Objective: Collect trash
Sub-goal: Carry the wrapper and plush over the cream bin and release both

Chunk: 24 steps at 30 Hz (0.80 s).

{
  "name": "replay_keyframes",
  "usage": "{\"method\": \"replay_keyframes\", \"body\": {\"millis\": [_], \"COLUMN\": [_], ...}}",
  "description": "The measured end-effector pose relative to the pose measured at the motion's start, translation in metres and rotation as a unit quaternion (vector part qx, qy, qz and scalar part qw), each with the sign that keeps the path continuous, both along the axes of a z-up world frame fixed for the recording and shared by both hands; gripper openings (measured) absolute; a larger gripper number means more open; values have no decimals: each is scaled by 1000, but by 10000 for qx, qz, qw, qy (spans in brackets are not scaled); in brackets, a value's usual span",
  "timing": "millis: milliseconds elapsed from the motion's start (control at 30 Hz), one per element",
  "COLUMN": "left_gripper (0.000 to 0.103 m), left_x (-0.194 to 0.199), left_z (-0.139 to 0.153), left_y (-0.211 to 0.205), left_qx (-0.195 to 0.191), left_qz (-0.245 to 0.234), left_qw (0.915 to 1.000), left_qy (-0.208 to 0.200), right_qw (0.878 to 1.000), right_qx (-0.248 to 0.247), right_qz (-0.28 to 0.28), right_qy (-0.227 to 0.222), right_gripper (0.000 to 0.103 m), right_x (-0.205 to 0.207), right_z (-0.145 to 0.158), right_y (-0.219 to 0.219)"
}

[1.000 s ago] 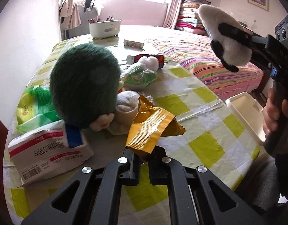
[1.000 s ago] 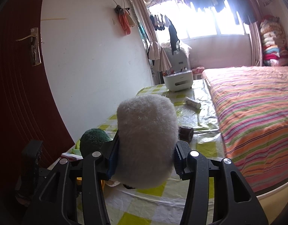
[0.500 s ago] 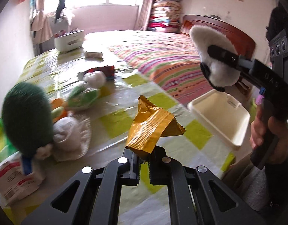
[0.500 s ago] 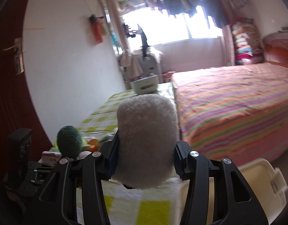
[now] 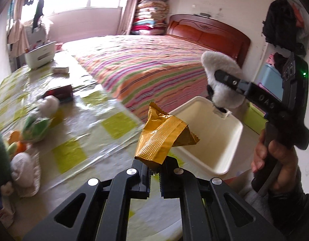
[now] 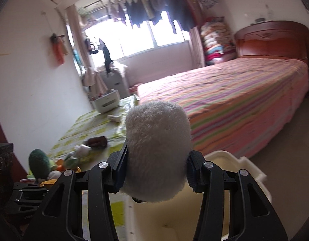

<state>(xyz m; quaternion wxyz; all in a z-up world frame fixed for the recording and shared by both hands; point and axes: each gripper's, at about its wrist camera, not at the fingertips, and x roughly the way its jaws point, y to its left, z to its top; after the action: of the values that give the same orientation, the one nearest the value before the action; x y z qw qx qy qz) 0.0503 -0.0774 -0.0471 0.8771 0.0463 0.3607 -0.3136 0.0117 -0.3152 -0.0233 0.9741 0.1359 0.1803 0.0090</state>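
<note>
My left gripper [image 5: 154, 170] is shut on a crumpled gold wrapper [image 5: 164, 136] and holds it in the air near the table's right edge, beside a cream plastic bin [image 5: 220, 132]. My right gripper [image 6: 156, 166] is shut on a white plush toy with black patches [image 6: 156, 150] and holds it above the same bin [image 6: 253, 172]. In the left wrist view the right gripper [image 5: 222, 84] and its plush toy [image 5: 220, 68] hang over the bin's far rim. The bin's inside looks bare.
The table with a yellow checked cloth [image 5: 78, 120] carries a green plush toy [image 6: 39, 164], a white plush ball [image 5: 49, 103], a dark red packet [image 5: 60, 92], a green bag [image 5: 37, 128] and a white pot [image 5: 40, 54]. A striped bed [image 5: 146, 68] lies beyond the table.
Both grippers have swung right, away from the table's clutter, toward the cream bin. The wrapper and the plush toy stay gripped. The bin now lies under the right gripper.
</note>
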Motion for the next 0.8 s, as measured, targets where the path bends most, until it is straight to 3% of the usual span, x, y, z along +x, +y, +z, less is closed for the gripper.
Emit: {"method": "replay_keyframes", "body": {"millis": [333, 533, 633, 800], "left_gripper": [6, 6, 6, 6], "left_x": [1, 1, 1, 1], "left_z": [-4, -6, -7, -9], "left_y": [-43, -51, -55, -59], "left_qx": [-32, -33, -6, 2], "left_qz": [-411, -494, -528, -571], "left_qw": [9991, 9987, 9985, 9983], "left_qy": [75, 93, 109, 140], "right_qw": [9976, 9968, 9961, 9936], "right_qx": [190, 306, 346, 579], "right_qz": [-611, -682, -790, -969], "right_qy": [252, 270, 211, -71], "right_gripper": [54, 57, 74, 74], "right_x": [-7, -7, -9, -21], "right_z": [-14, -14, -13, -8], "right_y": [-24, -29, -32, -43]}}
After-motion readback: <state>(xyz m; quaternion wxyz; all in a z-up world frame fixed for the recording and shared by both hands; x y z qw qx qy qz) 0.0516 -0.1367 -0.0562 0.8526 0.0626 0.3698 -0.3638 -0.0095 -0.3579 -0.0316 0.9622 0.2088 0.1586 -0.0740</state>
